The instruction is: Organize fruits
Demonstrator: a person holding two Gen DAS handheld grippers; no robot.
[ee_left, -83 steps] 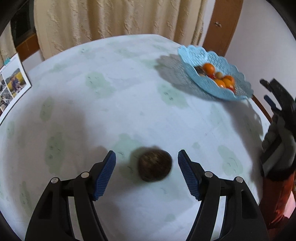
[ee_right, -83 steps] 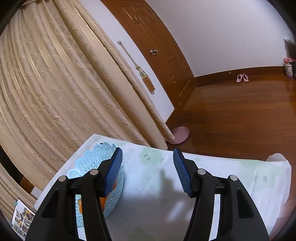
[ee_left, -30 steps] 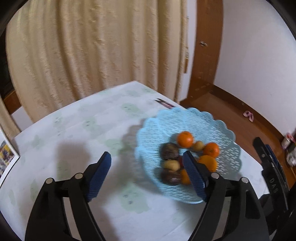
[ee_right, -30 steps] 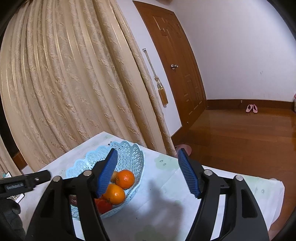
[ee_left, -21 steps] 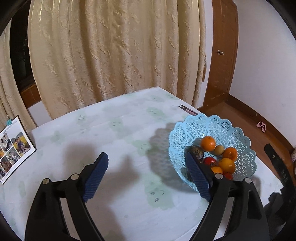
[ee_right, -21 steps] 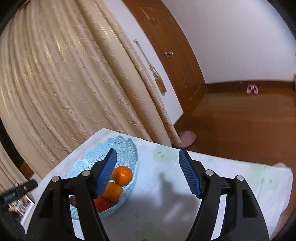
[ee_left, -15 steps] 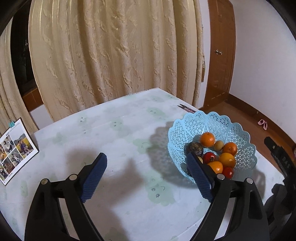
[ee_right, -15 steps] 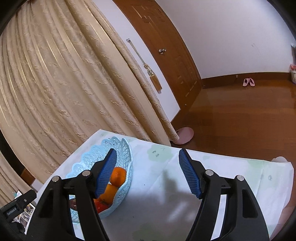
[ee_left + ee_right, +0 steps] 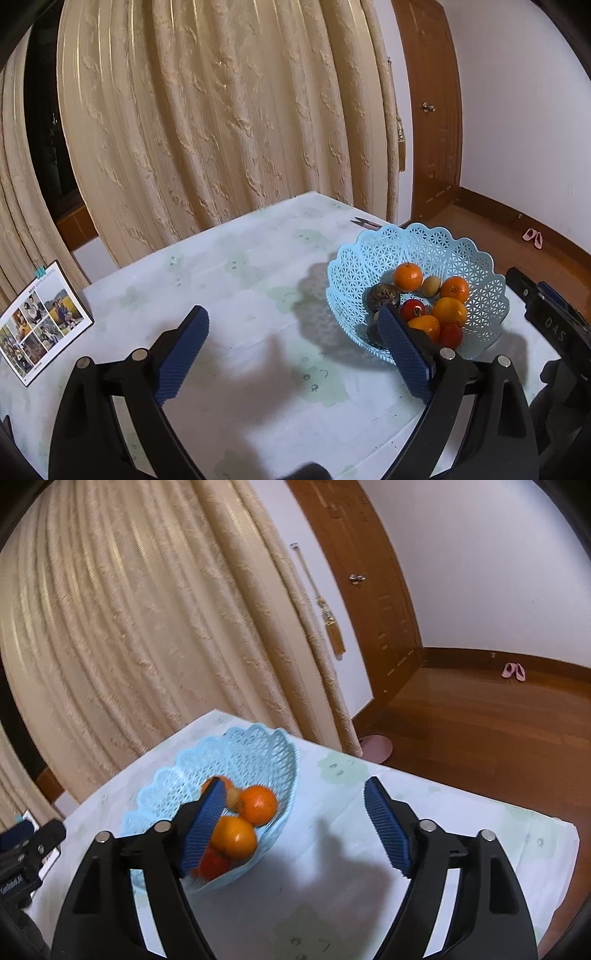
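A light blue lattice basket (image 9: 443,243) stands at the table's right side. It holds several fruits: oranges (image 9: 407,276), a red fruit (image 9: 413,308) and a dark brown round fruit (image 9: 383,295). My left gripper (image 9: 291,334) hangs over bare tablecloth left of the basket, its jaws opening with nothing between them. In the right wrist view the basket (image 9: 236,749) sits at centre left with an orange (image 9: 258,805) on top. My right gripper (image 9: 293,812) hovers just right of the basket, its jaws also opening and empty. The right gripper's body (image 9: 550,321) shows at the left view's right edge.
A photo card (image 9: 40,321) stands at the table's left edge. Small scissors (image 9: 364,222) lie behind the basket near the far edge. Cream curtains (image 9: 221,122) hang behind the table, and a wooden door (image 9: 369,590) and floor lie to the right.
The left gripper has pulled back and to the left from over the basket, and its jaws have spread wider. The right gripper's jaws have widened too, and its view has swung back toward the basket.
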